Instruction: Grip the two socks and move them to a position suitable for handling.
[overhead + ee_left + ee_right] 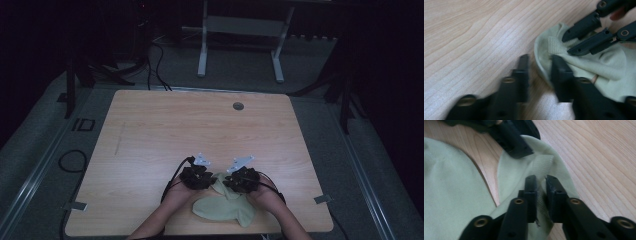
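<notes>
Pale green cloth point(226, 206) (blurred edge), right hand-held gripper point(541, 187) pinching it

The right gripper point(541, 182) had its two black jaws pinched on the ribbed edge of a pale green cloth point(454, 195) lying on the wooden table point(599, 152). Beyond, the left gripper point(517, 150) touched the same cloth's far edge.
</notes>
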A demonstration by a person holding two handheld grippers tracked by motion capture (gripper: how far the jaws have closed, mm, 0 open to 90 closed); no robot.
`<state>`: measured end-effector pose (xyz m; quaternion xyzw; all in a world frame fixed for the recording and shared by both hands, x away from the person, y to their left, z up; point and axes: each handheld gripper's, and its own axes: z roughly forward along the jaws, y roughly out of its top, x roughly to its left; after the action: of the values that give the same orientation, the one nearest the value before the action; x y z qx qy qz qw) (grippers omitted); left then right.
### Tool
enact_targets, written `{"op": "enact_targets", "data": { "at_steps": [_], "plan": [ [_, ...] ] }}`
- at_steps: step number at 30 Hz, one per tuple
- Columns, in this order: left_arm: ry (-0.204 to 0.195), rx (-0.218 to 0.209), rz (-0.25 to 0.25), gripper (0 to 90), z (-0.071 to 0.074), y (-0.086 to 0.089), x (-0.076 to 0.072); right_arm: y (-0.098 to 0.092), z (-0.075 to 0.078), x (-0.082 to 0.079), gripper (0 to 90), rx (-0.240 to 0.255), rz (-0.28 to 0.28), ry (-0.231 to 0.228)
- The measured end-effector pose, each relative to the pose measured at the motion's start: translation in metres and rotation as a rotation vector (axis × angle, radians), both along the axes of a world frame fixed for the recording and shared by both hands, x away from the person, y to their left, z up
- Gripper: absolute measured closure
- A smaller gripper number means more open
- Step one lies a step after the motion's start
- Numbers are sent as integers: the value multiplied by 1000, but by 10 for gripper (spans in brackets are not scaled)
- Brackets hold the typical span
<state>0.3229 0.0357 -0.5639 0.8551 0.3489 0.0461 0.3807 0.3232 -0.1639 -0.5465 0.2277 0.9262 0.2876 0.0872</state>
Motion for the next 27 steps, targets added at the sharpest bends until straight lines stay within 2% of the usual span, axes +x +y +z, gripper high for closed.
{"op": "enact_targets", "data": {
  "at_steps": [2,4,5,8,10,11,13,15,17,19,21,27],
  "plan": [
    [-4,-2,8,875,0,-2,-1,1,1,0,835,-4,0,-8],
    [-21,-5,8,886,3,-2,-3,2,2,-1,845,-6,-10,-19],
    [-42,5,18,887,6,-1,-5,2,4,-2,846,-5,-11,-27],
    [-70,-14,57,888,16,6,-7,-5,15,-2,848,50,-32,-39],
    [-81,-35,88,888,24,13,-8,-11,25,-2,848,75,-49,-70],
    [-102,-32,102,888,28,17,-9,-14,31,-2,849,89,-62,-79],
    [-105,-55,122,888,35,24,-10,-21,41,-1,848,119,-86,-99],
    [-124,-47,162,888,42,32,-12,-27,48,1,848,135,-112,-113],
    [-122,-46,190,888,45,39,-13,-36,53,4,848,151,-149,-123],
    [-100,-64,203,888,46,45,-14,-42,54,7,848,154,-180,-125],
    [-107,-52,214,887,44,47,-17,-48,52,10,847,172,-201,-106],
    [-71,-87,236,885,24,49,-20,-56,32,17,845,166,-246,-66]
  ]
}}
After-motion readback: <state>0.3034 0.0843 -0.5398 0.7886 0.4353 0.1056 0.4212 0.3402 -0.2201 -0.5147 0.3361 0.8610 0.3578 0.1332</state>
